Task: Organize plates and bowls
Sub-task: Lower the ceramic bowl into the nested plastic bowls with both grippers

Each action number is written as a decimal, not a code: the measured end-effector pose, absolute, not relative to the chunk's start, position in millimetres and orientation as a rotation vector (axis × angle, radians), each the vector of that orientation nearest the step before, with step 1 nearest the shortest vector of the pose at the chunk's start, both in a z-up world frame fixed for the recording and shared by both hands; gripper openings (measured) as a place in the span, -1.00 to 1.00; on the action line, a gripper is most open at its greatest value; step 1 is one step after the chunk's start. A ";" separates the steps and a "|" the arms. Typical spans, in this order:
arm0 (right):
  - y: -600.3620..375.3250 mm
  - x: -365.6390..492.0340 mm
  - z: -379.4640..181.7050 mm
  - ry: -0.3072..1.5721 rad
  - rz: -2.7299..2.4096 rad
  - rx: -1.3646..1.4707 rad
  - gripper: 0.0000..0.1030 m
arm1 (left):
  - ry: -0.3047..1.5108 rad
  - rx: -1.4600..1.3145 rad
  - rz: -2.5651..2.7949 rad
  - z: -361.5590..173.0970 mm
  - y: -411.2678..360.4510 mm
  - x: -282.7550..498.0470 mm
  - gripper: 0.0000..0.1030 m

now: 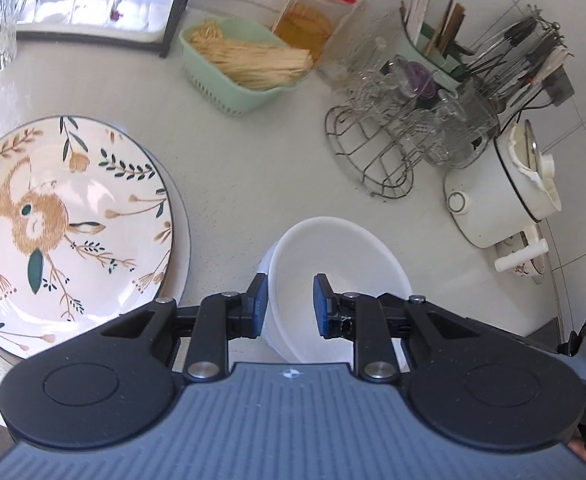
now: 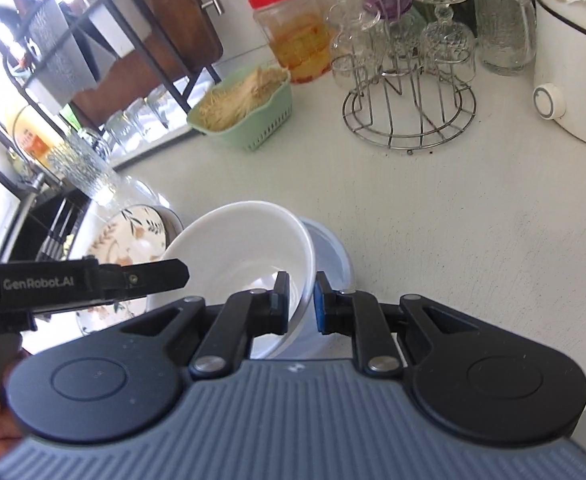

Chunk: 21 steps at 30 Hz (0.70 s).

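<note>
1. The left gripper [image 1: 291, 306] was spread apart over the white bowl's [image 1: 333, 280] rim.
2. The right gripper [image 2: 301, 304] pinched the white bowl [image 2: 233, 256], tipped inside a pale bowl [image 2: 333, 256].
3. Only the left view showed the whole flower plate [image 1: 69, 232] beside the white bowl.

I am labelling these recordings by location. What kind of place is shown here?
Most likely a home kitchen counter: a wire rack of upturned glasses, a utensil holder, and a floral plate beside a white bowl.
</note>
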State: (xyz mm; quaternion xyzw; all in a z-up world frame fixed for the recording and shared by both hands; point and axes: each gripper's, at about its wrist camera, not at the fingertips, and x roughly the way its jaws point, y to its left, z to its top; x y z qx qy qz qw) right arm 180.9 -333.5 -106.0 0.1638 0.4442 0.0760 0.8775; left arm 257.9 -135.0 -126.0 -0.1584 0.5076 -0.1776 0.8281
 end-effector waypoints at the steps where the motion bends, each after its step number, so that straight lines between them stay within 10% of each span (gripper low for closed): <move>1: -331.8 181.0 -107.0 0.923 0.154 0.337 -0.68 | 1.078 -0.331 -0.379 -127.2 -135.8 258.9 -0.48; 16: -331.1 182.5 -98.1 0.869 0.153 0.256 -0.67 | 1.097 -0.294 -0.368 -132.3 -142.7 261.2 -0.48; 21: -333.6 180.9 -96.6 0.876 0.165 0.266 -0.24 | 1.104 -0.294 -0.364 -126.9 -138.1 252.6 -0.23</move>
